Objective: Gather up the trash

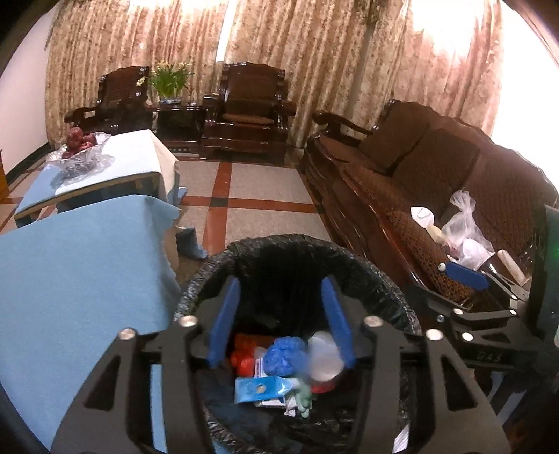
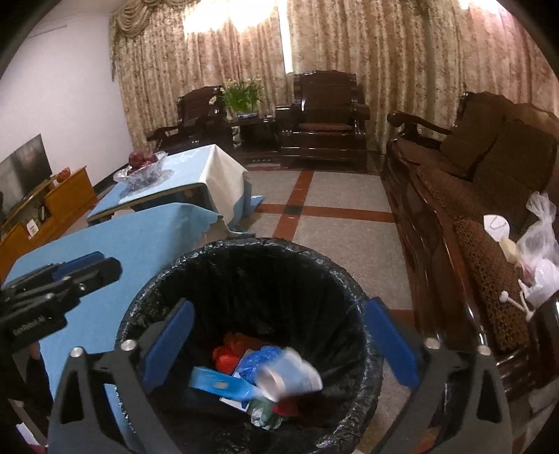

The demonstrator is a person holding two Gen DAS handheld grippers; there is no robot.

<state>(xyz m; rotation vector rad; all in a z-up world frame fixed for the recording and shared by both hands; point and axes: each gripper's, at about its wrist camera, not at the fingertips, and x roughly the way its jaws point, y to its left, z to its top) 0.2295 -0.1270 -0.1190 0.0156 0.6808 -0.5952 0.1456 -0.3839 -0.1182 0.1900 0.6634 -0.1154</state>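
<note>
both grippers (image 1: pixel 281 317) (image 2: pixel 279 345) hang spread wide above the bin (image 2: pixel 244 265); blurred cup (image 2: pixel 288 375) lies sideways, mouth lower-left.

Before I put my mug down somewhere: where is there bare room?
The near blue-clothed table is bare beside the trash bin. The far table is free behind the fruit bowl. The sofa's near end is crowded with plastic bags.

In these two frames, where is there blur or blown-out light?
Left wrist: curtains blown out by backlight; pale item in the bin smeared. Right wrist: cup-like item motion-blurred, window glow overexposed.
</note>
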